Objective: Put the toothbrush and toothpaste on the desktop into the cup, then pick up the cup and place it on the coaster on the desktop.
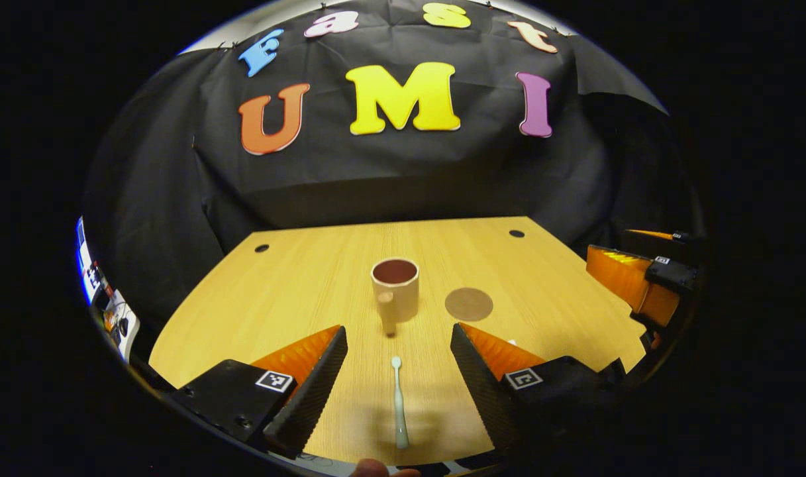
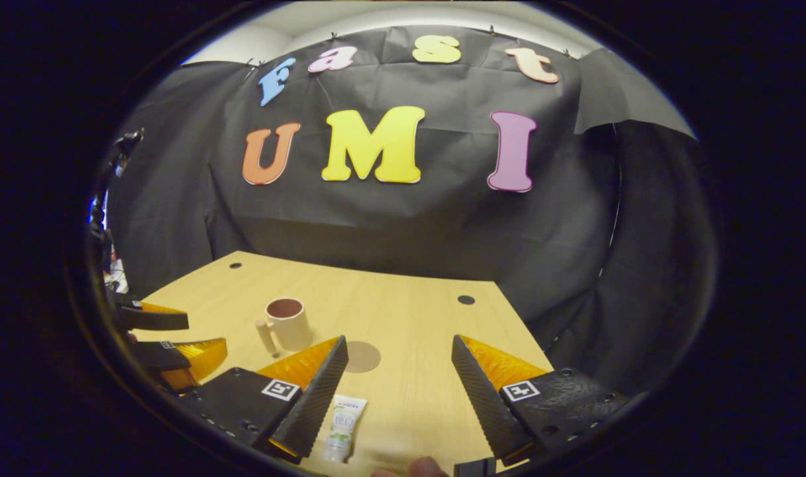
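Toothbrush [image 1: 398, 403] lies flat on the wooden table [image 1: 297, 285] in the left gripper view, its head pointing toward the cup [image 1: 395, 289] and its handle toward the camera, between the spread fingers of the left claw [image 1: 399, 371], which stands wide open and touches nothing. Beyond the brush head the cup stands upright with its handle turned toward the camera, and the round brown coaster [image 1: 469, 304] lies flat just to its right, apart from it. At the right edge of this view the other claw appears farther off. In the right gripper view the toothpaste [image 2: 342, 419] tube lies on the table [image 2: 409, 318] close by the inner side of the near left finger, cap end toward the camera; whether it touches that finger I cannot tell. The right claw [image 2: 399, 377] is likewise wide open and grips nothing. Here the cup [image 2: 289, 323] stands off to the left, handle to its left, and the coaster [image 2: 363, 356] lies partly behind the left finger's tip. A fingertip of the person shows at the bottom edge of each view.
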Action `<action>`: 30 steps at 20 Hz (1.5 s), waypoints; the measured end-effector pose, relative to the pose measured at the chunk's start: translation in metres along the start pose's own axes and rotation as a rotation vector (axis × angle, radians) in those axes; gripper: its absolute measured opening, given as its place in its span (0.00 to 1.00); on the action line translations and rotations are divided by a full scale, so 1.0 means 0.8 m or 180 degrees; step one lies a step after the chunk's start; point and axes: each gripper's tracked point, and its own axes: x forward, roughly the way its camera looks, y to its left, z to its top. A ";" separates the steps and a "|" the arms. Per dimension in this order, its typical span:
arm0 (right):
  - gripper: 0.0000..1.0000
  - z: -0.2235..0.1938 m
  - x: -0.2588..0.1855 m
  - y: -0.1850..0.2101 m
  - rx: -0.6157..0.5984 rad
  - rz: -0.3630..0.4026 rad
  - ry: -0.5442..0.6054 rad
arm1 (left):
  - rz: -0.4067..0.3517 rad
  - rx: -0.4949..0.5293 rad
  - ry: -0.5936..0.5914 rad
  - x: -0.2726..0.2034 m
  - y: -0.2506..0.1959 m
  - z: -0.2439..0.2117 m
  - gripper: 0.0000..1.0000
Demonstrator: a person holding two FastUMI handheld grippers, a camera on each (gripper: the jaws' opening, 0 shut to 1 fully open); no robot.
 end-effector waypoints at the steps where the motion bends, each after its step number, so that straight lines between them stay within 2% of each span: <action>1: 0.92 -0.007 0.000 0.002 -0.0014 0.0014 0.0046 | -0.0015 0.0013 0.0120 0.004 -0.002 -0.016 1.00; 5: 0.95 -0.027 0.002 0.004 -0.0064 0.0053 0.0230 | 0.0008 -0.0135 0.0623 0.035 -0.002 -0.087 0.99; 9: 0.97 -0.031 -0.004 -0.002 -0.0083 0.0017 0.0273 | 0.0089 -0.0277 0.1018 0.045 0.004 -0.126 0.87; 13: 0.95 -0.032 -0.007 -0.013 -0.0073 -0.0039 0.0284 | 0.0012 -0.0294 0.1245 0.050 0.008 -0.137 0.81; 15: 0.95 -0.037 -0.009 -0.015 -0.0073 -0.0056 0.0310 | -0.0005 -0.0228 0.1294 0.055 0.008 -0.140 0.73; 16: 0.97 -0.038 -0.010 -0.015 -0.0078 -0.0061 0.0319 | -0.0019 -0.0217 0.1319 0.056 0.007 -0.141 0.65; 17: 0.95 -0.038 -0.011 -0.015 -0.0075 -0.0061 0.0322 | -0.0019 -0.0214 0.1347 0.057 0.006 -0.144 0.62; 23: 0.95 -0.048 -0.009 -0.019 -0.0017 -0.0085 0.0443 | -0.0008 -0.0156 0.1440 0.064 0.006 -0.143 0.36; 24: 0.92 -0.051 -0.009 -0.018 -0.0015 -0.0076 0.0463 | 0.0002 -0.0147 0.1453 0.064 0.007 -0.141 0.26; 26: 0.98 -0.060 -0.006 -0.009 -0.0011 0.0006 0.0569 | 0.0018 -0.0146 0.1472 0.064 0.007 -0.141 0.09; 29: 0.95 -0.092 -0.001 0.007 0.0039 0.0150 0.0874 | -0.0004 -0.0207 0.1501 0.061 0.008 -0.137 0.06; 30: 0.98 -0.103 -0.001 0.013 0.0074 0.0199 0.1003 | -0.0001 -0.0217 0.1481 0.060 0.007 -0.133 0.05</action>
